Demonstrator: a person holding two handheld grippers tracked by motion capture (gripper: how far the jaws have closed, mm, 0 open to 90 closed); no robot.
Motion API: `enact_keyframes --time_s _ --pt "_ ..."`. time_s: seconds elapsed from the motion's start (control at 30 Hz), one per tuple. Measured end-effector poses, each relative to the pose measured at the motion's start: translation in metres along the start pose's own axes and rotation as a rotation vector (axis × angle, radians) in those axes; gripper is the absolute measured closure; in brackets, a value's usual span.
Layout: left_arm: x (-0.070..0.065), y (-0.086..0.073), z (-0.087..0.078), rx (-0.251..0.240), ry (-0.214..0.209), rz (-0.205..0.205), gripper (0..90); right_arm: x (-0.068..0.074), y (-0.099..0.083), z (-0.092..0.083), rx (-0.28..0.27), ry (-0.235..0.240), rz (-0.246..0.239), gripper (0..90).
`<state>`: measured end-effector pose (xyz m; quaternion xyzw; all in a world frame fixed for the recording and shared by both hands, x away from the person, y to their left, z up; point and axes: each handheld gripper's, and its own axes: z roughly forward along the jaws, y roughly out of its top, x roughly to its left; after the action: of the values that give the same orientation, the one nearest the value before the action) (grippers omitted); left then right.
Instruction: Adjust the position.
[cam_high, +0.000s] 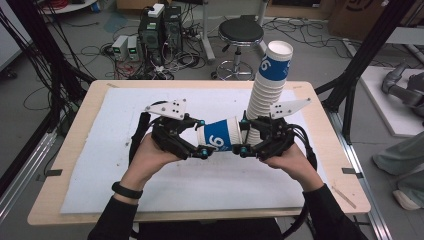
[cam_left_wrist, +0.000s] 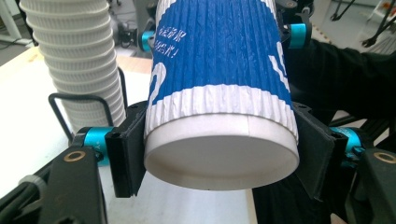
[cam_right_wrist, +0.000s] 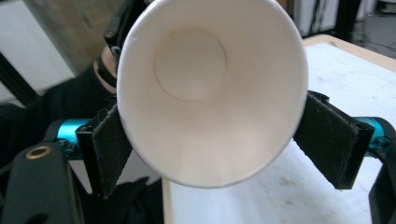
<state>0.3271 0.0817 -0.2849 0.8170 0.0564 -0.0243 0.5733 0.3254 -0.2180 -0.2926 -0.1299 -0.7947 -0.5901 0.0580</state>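
Note:
A blue-and-white ribbed paper cup (cam_high: 220, 135) lies level in the air between my two grippers, above the white mat. My left gripper (cam_high: 202, 138) is shut on its base end; in the left gripper view both black pads (cam_left_wrist: 130, 154) press the cup (cam_left_wrist: 219, 70) just above its bottom. My right gripper (cam_high: 243, 136) stands open around the cup's mouth. In the right gripper view the round rim (cam_right_wrist: 210, 93) sits undented between the pads (cam_right_wrist: 327, 135), which stand right beside it. A tall leaning stack of paper cups (cam_high: 267, 90) rises just behind the right gripper.
A white mat (cam_high: 150, 190) covers the wooden table (cam_high: 75, 150). Beyond the far edge stand a black stool (cam_high: 241, 32) and computer boxes with cables (cam_high: 160, 30) on the floor. Black frame posts (cam_high: 360, 65) flank the table. The cup stack (cam_left_wrist: 74, 56) is close to the left gripper.

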Motion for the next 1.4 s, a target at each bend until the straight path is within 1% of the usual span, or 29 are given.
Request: enact_keyframes --time_s 0.03,0.07,0.13,0.17,0.27,0.43,0.47,0.53,0.67,0.87,0.9,1.0,1.07,1.1,1.17,1.27,1.33,1.4 --pt "-0.001 0.000 0.001 -0.004 0.000 -0.009 29.2 0.000 -0.001 0.000 -0.014 -0.002 -0.008 17.1" --pt "0.000 0.000 0.001 0.011 0.000 0.001 29.2 0.000 -0.001 0.001 -0.015 0.004 -0.008 17.3" --pt "0.000 0.000 0.002 0.022 0.003 -0.002 29.3 -0.001 -0.002 0.000 -0.021 -0.004 -0.018 18.9" --pt "-0.001 0.000 0.003 0.030 0.006 -0.001 29.3 -0.001 -0.002 0.000 -0.019 -0.001 -0.015 19.5" --pt "-0.001 0.000 0.005 0.044 0.009 -0.001 29.4 -0.001 -0.003 -0.001 -0.006 -0.002 -0.029 21.0" --pt "0.000 -0.001 0.007 0.077 0.012 -0.010 29.1 -0.003 -0.004 -0.001 0.018 -0.006 -0.042 21.8" --pt "0.000 -0.001 0.007 0.086 0.014 -0.012 28.8 -0.003 -0.004 0.000 0.024 -0.006 -0.038 21.8" --pt "0.000 -0.002 0.009 0.106 0.013 -0.021 25.6 -0.004 -0.004 0.000 0.034 -0.011 -0.038 21.8" --pt "-0.002 -0.002 0.009 0.132 0.023 -0.016 22.6 -0.003 -0.004 0.002 0.070 -0.027 -0.046 21.8" --pt "-0.004 -0.002 0.011 0.182 0.047 -0.009 22.5 -0.001 -0.003 0.006 0.127 -0.045 -0.069 21.9" --pt "-0.004 -0.002 0.011 0.193 0.051 -0.009 22.5 -0.001 -0.003 0.007 0.132 -0.040 -0.066 21.9" --pt "-0.003 -0.003 0.015 0.215 0.043 -0.014 22.7 -0.001 -0.003 0.007 0.136 -0.035 -0.066 21.9" --pt "-0.002 -0.004 0.016 0.234 0.032 -0.010 25.4 -0.001 -0.003 0.007 0.136 -0.038 -0.069 21.9" --pt "-0.002 -0.005 0.018 0.232 0.025 -0.013 29.0 -0.001 -0.003 0.007 0.139 -0.037 -0.071 21.9" --pt "-0.001 -0.005 0.020 0.235 0.017 -0.014 29.5 0.000 -0.002 0.007 0.135 -0.038 -0.075 21.4" --pt "0.001 -0.007 0.022 0.226 0.005 -0.017 29.5 0.000 -0.002 0.007 0.121 -0.043 -0.070 17.7" --pt "0.002 -0.007 0.021 0.201 -0.002 -0.017 29.6 0.001 -0.001 0.007 0.099 -0.043 -0.056 16.7" --pt "0.003 -0.006 0.018 0.164 -0.008 -0.013 29.6 0.001 -0.001 0.006 0.072 -0.036 -0.040 16.7"
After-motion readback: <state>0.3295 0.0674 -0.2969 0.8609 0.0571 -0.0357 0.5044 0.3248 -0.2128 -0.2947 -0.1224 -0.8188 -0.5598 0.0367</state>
